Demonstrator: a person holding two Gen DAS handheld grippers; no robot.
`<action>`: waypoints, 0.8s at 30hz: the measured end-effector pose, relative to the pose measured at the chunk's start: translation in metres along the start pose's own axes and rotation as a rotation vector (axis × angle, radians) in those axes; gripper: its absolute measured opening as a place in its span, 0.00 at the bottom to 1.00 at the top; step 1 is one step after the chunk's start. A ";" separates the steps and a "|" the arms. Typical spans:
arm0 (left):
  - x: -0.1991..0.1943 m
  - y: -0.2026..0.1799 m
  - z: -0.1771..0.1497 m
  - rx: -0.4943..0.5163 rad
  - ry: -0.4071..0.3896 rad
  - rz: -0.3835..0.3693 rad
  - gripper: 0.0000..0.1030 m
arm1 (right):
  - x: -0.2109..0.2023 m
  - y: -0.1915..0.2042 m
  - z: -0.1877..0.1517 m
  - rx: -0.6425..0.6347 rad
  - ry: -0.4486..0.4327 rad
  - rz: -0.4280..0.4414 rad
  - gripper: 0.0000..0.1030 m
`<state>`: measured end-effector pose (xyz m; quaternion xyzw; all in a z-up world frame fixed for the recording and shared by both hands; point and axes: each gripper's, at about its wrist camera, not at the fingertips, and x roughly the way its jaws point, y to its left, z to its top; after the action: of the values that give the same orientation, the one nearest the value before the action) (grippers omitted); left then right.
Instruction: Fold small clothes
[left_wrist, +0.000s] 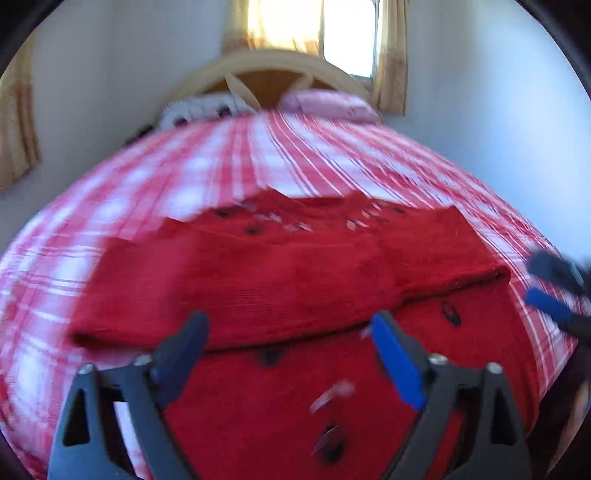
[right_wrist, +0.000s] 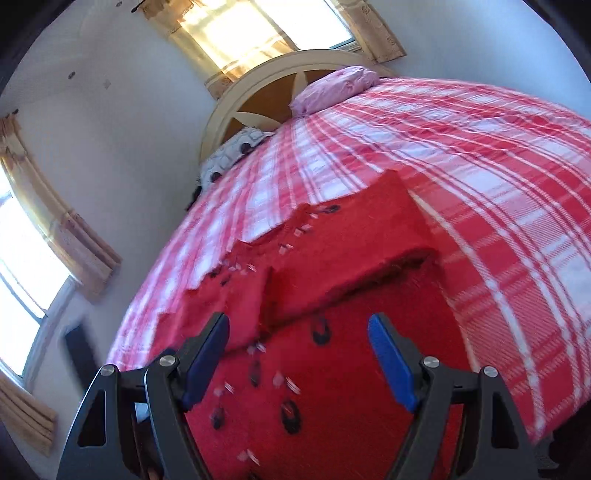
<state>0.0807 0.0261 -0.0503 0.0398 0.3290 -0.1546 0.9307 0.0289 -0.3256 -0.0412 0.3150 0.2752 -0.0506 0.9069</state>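
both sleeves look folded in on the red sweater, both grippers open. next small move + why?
Probably bring both grippers down to the sweater's near hem. The red sweater lies flat on the plaid bedspread with both sleeves folded across its body, lower half still unfolded. The left gripper and right gripper are open, empty, above that near part, so folding hem toward collar seems next.

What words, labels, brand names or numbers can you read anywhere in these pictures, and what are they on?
None: no readable text in either view.
Red sweater: only small dark and pale patterns, blurred; no letters made out.
Checked bedspread: plain stripes, no writing.
Patterned pillow by the headboard: dark shapes, too small and blurred to tell if any are letters.
Left gripper and right gripper: no markings visible.
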 end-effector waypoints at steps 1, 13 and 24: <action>-0.010 0.009 -0.003 -0.003 -0.017 0.038 0.95 | 0.009 0.003 0.005 -0.003 0.016 0.033 0.76; -0.025 0.087 -0.013 -0.191 0.018 0.221 0.95 | 0.143 0.057 0.000 -0.277 0.172 0.004 0.54; -0.020 0.094 -0.023 -0.271 0.054 0.181 0.95 | 0.131 0.119 0.023 -0.499 0.161 0.001 0.08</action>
<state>0.0820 0.1245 -0.0582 -0.0525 0.3670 -0.0229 0.9285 0.1815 -0.2337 -0.0306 0.0848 0.3504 0.0445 0.9317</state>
